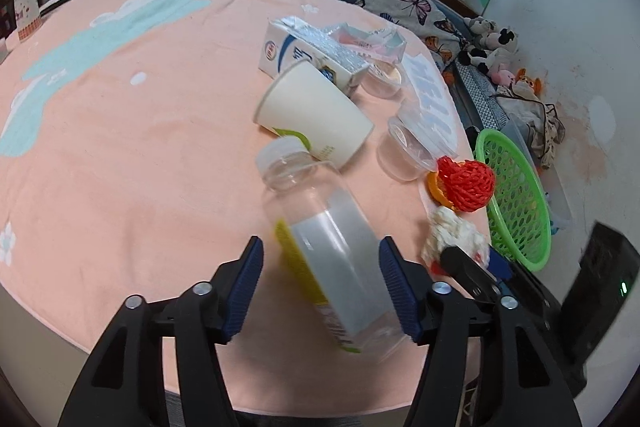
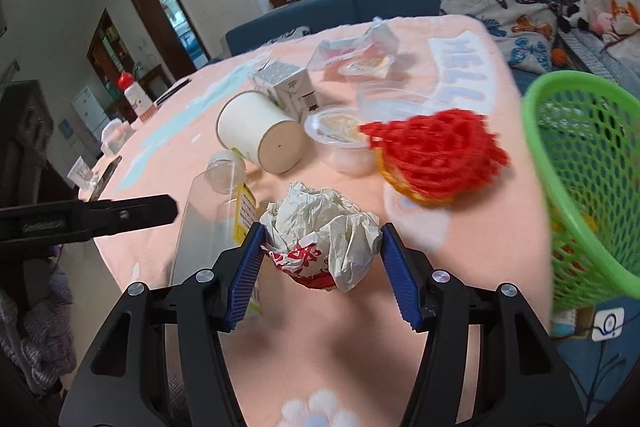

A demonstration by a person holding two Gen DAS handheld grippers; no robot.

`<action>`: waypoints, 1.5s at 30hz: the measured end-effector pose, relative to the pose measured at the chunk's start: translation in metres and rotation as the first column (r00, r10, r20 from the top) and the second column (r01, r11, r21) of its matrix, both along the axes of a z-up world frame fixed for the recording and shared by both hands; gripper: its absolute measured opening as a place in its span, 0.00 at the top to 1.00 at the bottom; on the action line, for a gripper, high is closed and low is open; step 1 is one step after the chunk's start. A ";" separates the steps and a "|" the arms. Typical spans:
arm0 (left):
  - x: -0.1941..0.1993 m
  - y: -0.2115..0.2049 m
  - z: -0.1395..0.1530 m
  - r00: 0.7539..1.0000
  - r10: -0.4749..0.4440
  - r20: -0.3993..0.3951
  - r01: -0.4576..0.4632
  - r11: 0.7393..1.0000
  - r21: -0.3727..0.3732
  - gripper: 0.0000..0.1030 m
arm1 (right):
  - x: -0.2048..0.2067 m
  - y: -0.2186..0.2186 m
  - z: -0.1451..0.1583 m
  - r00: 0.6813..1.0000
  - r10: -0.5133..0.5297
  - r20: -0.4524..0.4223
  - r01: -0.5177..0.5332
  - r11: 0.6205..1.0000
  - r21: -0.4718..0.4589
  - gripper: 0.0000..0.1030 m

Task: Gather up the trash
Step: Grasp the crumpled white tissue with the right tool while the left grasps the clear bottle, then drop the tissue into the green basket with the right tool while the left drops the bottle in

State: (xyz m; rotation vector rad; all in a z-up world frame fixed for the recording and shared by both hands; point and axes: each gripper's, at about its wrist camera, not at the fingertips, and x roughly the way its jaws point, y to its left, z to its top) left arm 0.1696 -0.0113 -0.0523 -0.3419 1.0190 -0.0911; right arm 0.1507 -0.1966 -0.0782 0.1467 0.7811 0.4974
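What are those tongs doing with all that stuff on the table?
Someone is picking up trash with tongs in each hand. The right tongs are clamped on a crumpled paper wrapper, near the green basket. The left tongs are around a clear plastic bottle lying on the table, not squeezing it yet. A paper cup, a milk carton and red netting wait.

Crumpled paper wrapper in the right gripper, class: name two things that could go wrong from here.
1. The right gripper pinches only the edges of the crumpled paper wrapper; it may slip before reaching the green basket.
2. The left gripper straddles the clear bottle, which lies skewed; closing could push it aside.
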 end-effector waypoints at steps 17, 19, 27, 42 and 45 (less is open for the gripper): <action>0.023 -0.031 -0.019 0.981 0.145 -0.132 -0.144 0.989 0.021 0.36 | -0.022 -0.040 -0.007 0.994 -0.106 -0.004 0.106 0.994 0.027 0.43; 0.024 -0.031 -0.019 0.977 0.162 -0.139 -0.159 0.987 0.032 0.36 | -0.023 -0.041 -0.007 0.994 -0.108 -0.004 0.108 0.994 0.025 0.43; 0.034 -0.044 -0.027 0.964 0.205 -0.169 -0.185 0.974 0.128 0.35 | -0.023 -0.048 -0.008 0.992 -0.124 -0.007 0.124 0.992 0.026 0.43; 0.008 -0.015 -0.015 0.995 0.066 -0.080 -0.059 0.994 0.088 0.43 | -0.017 -0.087 0.003 0.977 -0.214 0.002 0.213 0.977 0.023 0.43; -0.001 -0.005 -0.005 0.998 0.030 -0.052 -0.026 0.996 0.081 0.44 | -0.013 -0.099 0.006 0.969 -0.246 0.011 0.246 0.969 0.011 0.43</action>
